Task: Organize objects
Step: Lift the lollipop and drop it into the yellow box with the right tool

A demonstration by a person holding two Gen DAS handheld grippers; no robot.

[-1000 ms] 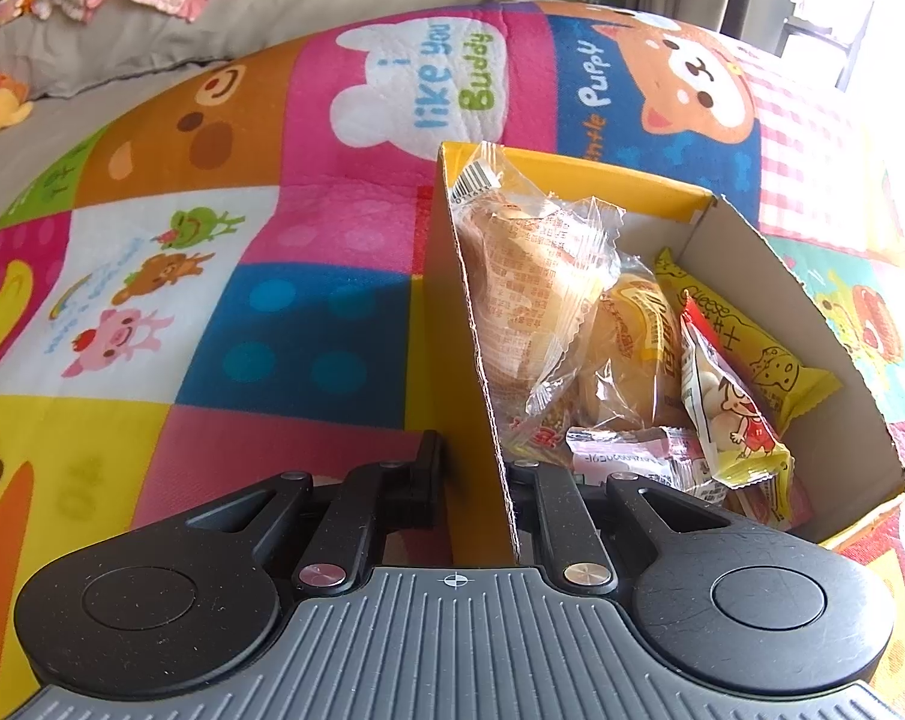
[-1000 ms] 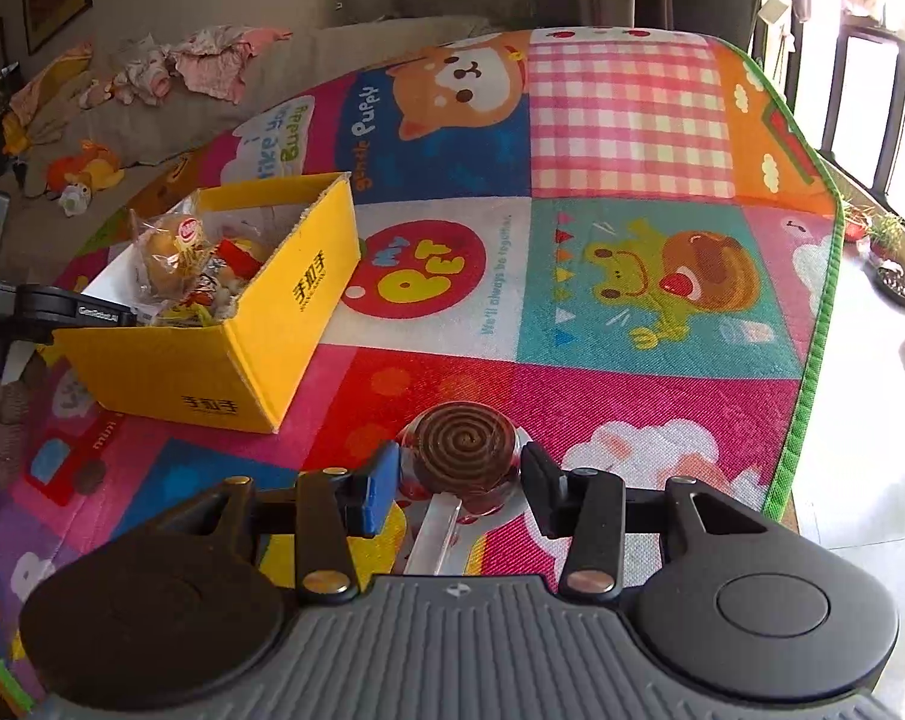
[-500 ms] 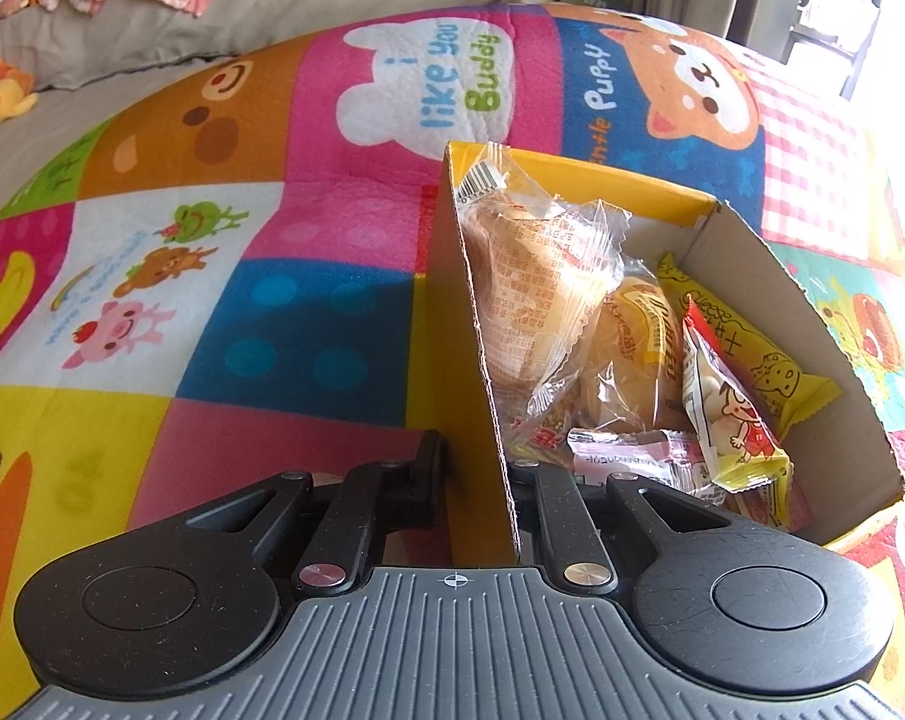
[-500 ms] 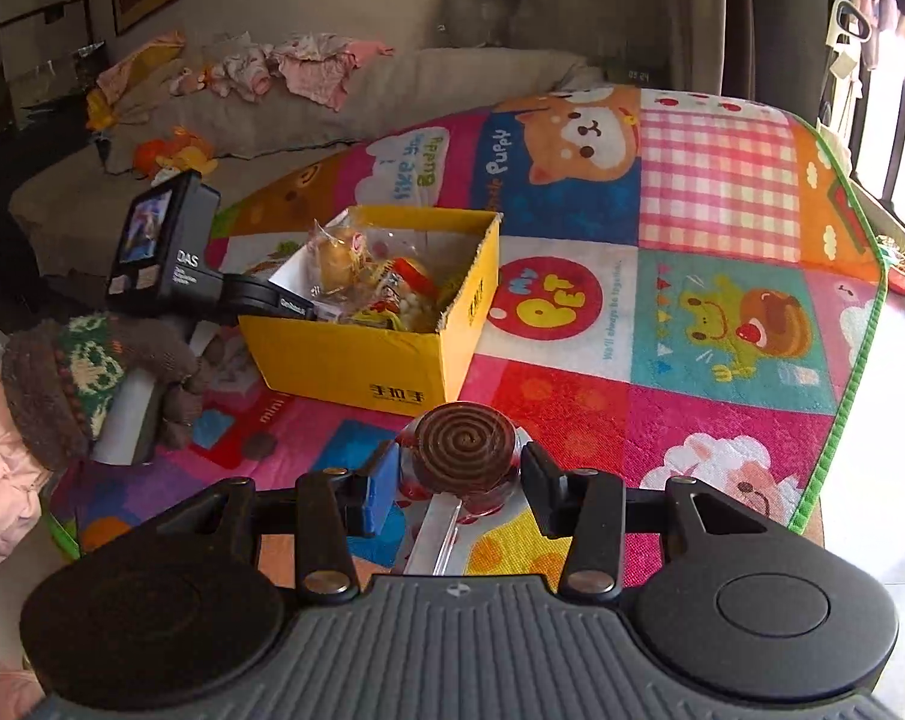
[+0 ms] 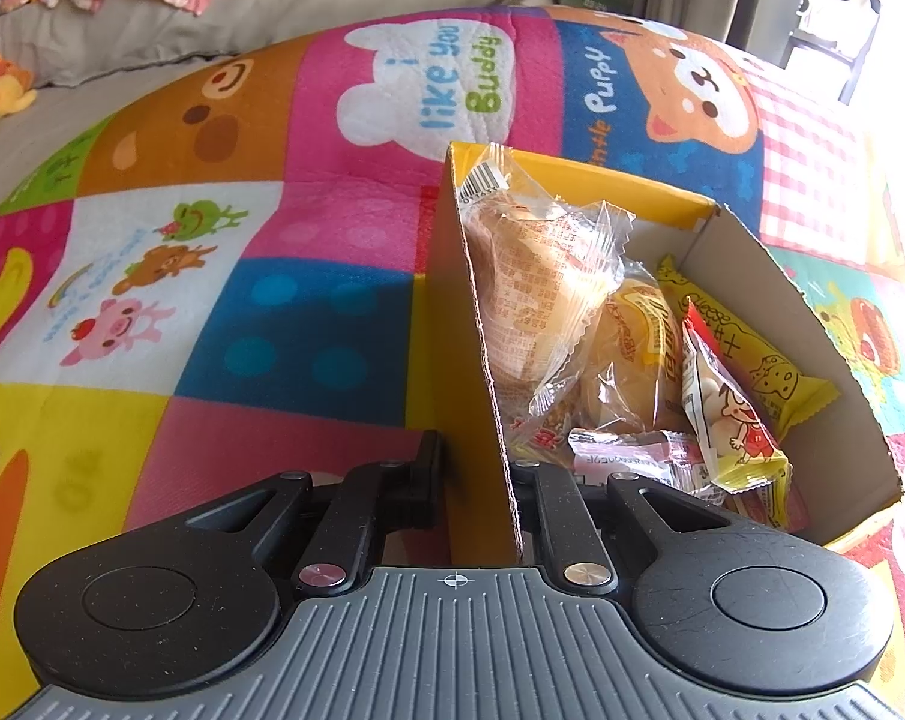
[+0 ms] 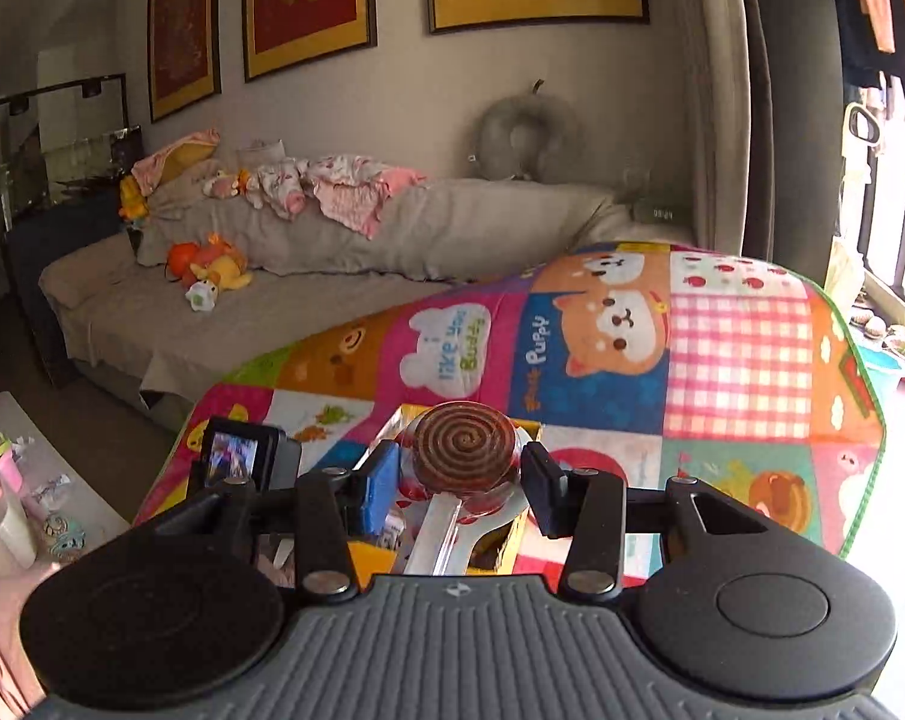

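My left gripper (image 5: 475,468) is shut on the near left wall of a yellow cardboard box (image 5: 452,324), one finger outside and one inside. The box holds several wrapped snacks (image 5: 572,312), among them a yellow cheese packet (image 5: 752,360). My right gripper (image 6: 460,477) is shut on a brown spiral lollipop (image 6: 461,447) in clear wrap, its white stick (image 6: 431,540) pointing back at the camera. It hangs above the yellow box (image 6: 506,546), which is mostly hidden behind the fingers. The left gripper's camera (image 6: 236,459) shows to the left.
The box sits on a colourful cartoon play mat (image 5: 272,210) that also shows in the right wrist view (image 6: 722,360). A grey sofa (image 6: 272,300) with clothes and plush toys lies behind. A low white table (image 6: 26,480) with cups stands at the left.
My right gripper has carried the lollipop toward the box and tilted up, so the box is now right under the fingers. The left gripper keeps hold of the box wall.
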